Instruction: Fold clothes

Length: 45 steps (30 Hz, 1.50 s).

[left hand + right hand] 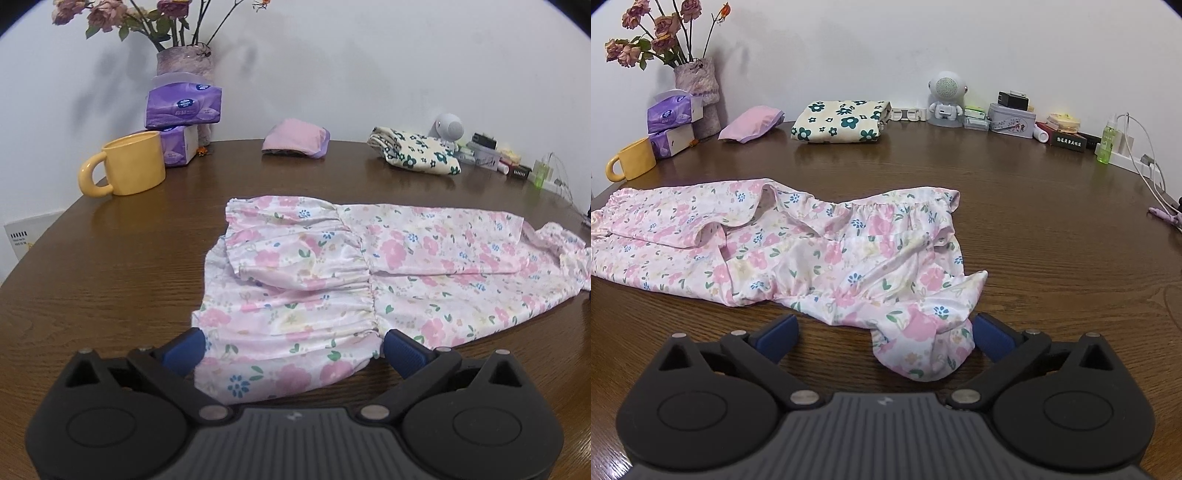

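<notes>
A pink floral garment [332,273] lies spread across the brown wooden table [110,288], part of it folded over itself. My left gripper [293,345] stands open, low over the garment's near left hem. That hem lies between the blue fingers [188,349] and no pad presses on it. In the right wrist view the same garment [812,251] is rumpled, with a bunched cuff [923,347] at its near end. My right gripper [886,332] is open wide. The cuff rests loose between its fingers, close to the right finger [991,338].
At the back left stand a yellow mug [129,166], purple tissue packs [181,107] and a vase of dried flowers [696,85]. A folded pink cloth [295,142] and a folded flower-print cloth [842,120] lie by the wall. A small white speaker [947,98], tins, a green bottle [1108,140] and cables crowd the back right.
</notes>
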Available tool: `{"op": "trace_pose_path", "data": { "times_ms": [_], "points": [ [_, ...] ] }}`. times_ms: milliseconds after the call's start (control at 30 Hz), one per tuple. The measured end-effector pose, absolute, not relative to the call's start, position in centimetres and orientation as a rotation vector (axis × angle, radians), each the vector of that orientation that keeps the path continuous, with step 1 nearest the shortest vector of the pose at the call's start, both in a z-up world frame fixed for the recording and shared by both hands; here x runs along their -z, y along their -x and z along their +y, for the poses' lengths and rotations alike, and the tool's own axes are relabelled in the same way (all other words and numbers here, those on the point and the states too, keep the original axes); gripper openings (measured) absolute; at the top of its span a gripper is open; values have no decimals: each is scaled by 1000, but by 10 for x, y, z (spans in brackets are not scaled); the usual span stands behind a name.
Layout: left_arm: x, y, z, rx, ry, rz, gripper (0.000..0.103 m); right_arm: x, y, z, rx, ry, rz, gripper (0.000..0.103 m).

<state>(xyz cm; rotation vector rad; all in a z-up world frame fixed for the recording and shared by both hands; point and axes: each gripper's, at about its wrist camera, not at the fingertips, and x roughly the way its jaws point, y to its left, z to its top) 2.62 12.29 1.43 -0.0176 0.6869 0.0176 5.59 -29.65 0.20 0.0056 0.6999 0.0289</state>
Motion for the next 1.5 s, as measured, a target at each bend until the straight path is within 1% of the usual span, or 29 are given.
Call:
{"op": "trace_pose_path", "data": {
  "times_ms": [1500],
  "points": [
    [-13, -27, 121, -24, 4, 692, 103, -1, -56, -296, -28, -5, 698, 102]
  ]
}}
